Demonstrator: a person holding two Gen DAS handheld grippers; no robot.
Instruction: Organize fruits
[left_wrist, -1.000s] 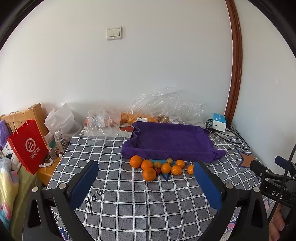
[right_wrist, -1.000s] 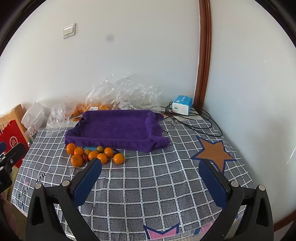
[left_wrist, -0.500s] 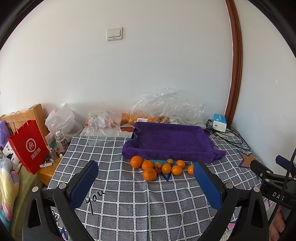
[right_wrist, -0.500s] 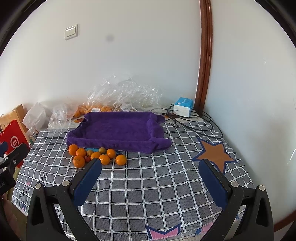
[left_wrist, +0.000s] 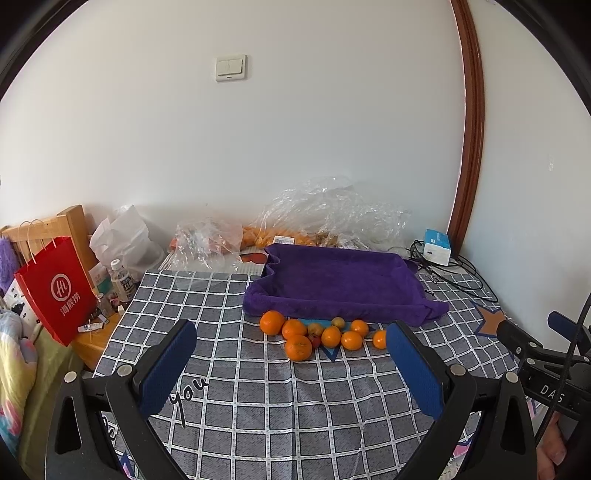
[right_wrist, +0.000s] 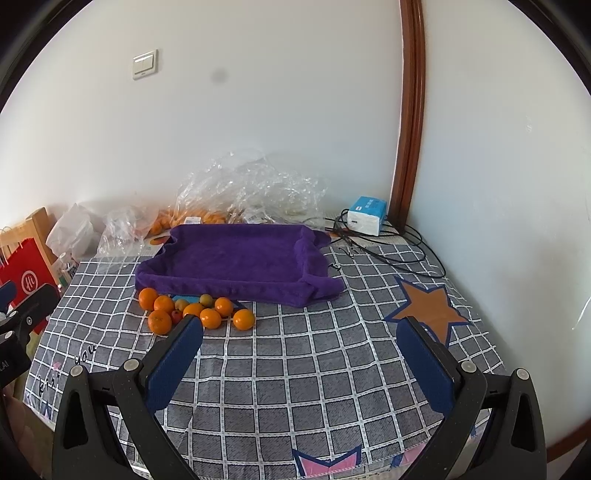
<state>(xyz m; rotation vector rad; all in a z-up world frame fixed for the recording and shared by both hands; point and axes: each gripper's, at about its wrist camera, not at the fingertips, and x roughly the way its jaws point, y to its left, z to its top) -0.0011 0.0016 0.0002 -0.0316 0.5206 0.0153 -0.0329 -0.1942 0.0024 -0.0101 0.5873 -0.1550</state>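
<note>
Several oranges (left_wrist: 298, 347) (right_wrist: 160, 321) and smaller yellowish and red fruits lie in a cluster on the checked tablecloth, just in front of a purple cloth-lined tray (left_wrist: 343, 282) (right_wrist: 236, 258) that holds nothing. My left gripper (left_wrist: 290, 365) is open and empty, hovering over the cloth short of the fruit. My right gripper (right_wrist: 301, 360) is open and empty, to the right of the cluster; its body also shows in the left wrist view (left_wrist: 543, 365).
Clear plastic bags with more oranges (left_wrist: 325, 221) lie behind the tray by the wall. A blue-white box (right_wrist: 367, 216) with black cables (right_wrist: 399, 254) sits at the back right. A red paper bag (left_wrist: 55, 291), bottles and a wooden chair stand off the table's left edge.
Both views have crept slightly forward and down toward the table; the fruit and tray have not moved. Both grippers stay open.
</note>
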